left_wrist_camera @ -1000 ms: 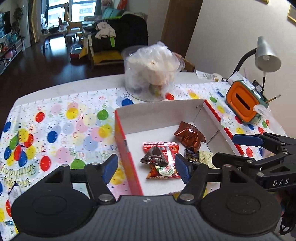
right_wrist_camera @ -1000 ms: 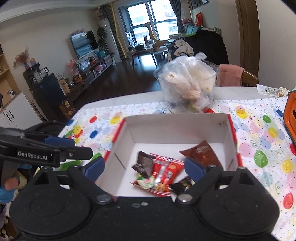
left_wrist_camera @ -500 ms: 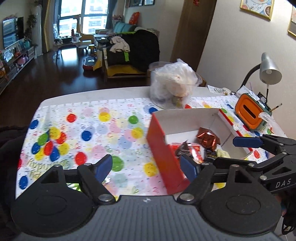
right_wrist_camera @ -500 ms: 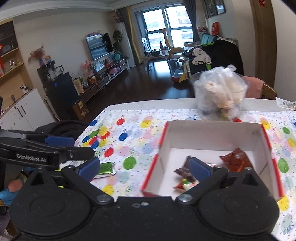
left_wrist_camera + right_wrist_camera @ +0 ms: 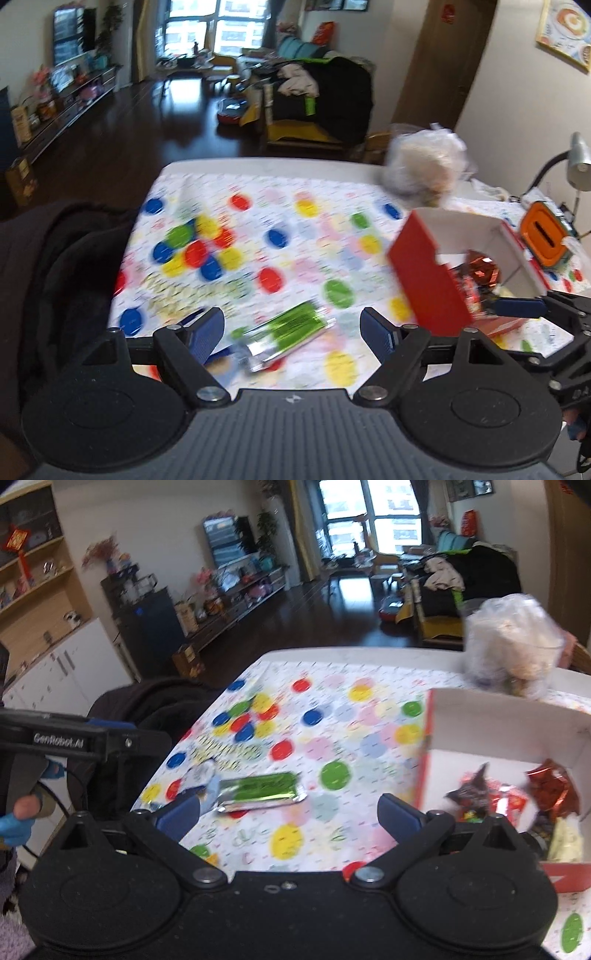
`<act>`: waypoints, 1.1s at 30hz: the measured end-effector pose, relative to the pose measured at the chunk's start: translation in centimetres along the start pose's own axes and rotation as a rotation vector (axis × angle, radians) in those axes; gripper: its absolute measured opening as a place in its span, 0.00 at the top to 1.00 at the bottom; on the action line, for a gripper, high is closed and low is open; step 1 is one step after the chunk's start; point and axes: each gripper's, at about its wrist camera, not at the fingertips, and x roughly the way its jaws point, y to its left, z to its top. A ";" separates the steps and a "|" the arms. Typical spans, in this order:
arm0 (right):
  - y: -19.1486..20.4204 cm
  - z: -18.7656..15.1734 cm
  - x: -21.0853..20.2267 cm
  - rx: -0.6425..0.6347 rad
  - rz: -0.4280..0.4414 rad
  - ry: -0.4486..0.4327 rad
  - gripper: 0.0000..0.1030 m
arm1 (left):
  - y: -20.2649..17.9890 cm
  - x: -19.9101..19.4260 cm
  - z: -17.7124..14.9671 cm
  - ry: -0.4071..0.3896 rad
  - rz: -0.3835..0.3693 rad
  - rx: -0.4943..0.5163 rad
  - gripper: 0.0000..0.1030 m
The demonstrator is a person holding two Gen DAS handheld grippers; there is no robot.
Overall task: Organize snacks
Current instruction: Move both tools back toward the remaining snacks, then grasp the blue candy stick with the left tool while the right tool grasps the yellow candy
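A green foil snack packet (image 5: 286,330) lies flat on the balloon-print tablecloth, left of the red cardboard box (image 5: 428,284). My left gripper (image 5: 291,326) hovers over it, open, the packet showing between its blue pads without touching them. My right gripper (image 5: 288,814) is open too and empty, with the green packet (image 5: 260,792) just ahead of it and the box (image 5: 502,720) to its right. Several wrapped snacks (image 5: 517,797) lie in the box. A small pale packet (image 5: 203,775) lies by the green one.
A clear tub holding a plastic bag (image 5: 424,173) stands behind the box. An orange device (image 5: 543,236) and a desk lamp (image 5: 580,162) are at the far right. A black jacket (image 5: 66,258) hangs at the table's left edge.
Both grippers have swung left, away from over the box to over the tablecloth beside it. The green packet has come into view, and both pairs of jaws stand wider.
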 end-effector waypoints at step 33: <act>10.7 -5.5 14.2 -0.325 0.083 0.407 0.28 | 12.4 7.7 -6.8 0.205 -0.003 0.233 0.22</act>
